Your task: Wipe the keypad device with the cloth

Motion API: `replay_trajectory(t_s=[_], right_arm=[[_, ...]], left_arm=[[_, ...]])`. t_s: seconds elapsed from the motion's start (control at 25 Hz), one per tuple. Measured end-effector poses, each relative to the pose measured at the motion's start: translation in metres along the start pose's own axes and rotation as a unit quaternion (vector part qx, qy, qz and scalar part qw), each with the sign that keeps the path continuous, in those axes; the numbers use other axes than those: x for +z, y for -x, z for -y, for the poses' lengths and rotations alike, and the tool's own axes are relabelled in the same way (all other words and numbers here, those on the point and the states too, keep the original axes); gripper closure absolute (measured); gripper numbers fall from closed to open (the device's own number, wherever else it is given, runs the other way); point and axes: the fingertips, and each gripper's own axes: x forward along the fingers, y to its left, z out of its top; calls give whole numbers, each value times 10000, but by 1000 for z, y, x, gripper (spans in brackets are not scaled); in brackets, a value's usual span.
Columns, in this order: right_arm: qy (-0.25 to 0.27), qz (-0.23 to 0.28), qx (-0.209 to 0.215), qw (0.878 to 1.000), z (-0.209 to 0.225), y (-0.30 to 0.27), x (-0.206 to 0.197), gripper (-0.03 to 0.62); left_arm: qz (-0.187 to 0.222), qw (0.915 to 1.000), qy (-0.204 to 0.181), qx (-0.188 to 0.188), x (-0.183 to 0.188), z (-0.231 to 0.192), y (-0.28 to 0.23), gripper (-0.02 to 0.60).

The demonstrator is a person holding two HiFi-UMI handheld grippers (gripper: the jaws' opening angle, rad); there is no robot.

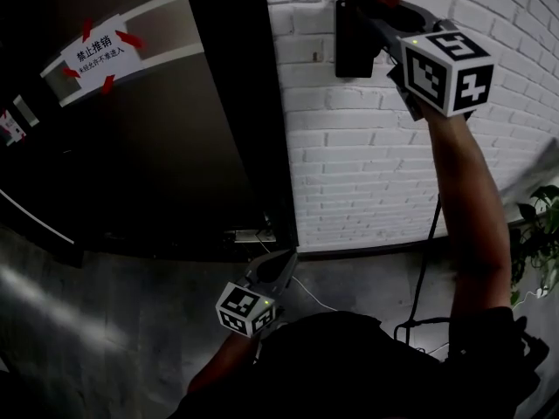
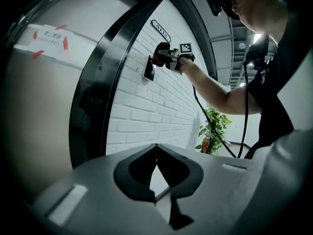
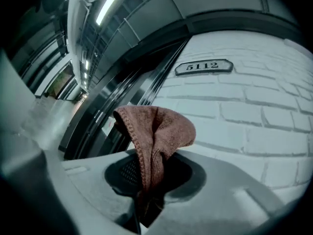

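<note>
cloth [image 3: 161,126]: fabric, nubby, matt | wall [image 1: 367,164]: painted brick, rough | door frame [image 2: 90,111]: glossy

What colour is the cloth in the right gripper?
Reddish-brown; the cloth shows best in the right gripper view.

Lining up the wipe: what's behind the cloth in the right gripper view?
Brick wall and door frame show around the cloth; whatever lies directly behind is covered; keypad device not discernible here.

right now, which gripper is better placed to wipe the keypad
Right. The right gripper is shut on the cloth and raised close to the keypad on the brick wall. The left gripper hangs low by the door, shut and empty.
</note>
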Motion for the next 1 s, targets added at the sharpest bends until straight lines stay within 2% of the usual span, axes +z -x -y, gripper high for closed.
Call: replay_trajectory(t_s=[0.24,0.52,1.0], right_arm=[[-77,-87,-199,9997,18,-18,3,525],[-26,-312,-149,9994,12,-26,-10,525],[-47,-676,23,9977,-7,-21,-51,525]], left_arm=[[76,9999,-1,76,2,-3,3,565],[107,9999,26,117,1,-6,7,565],[43,10000,13,-30,-4,-2,1,565]])
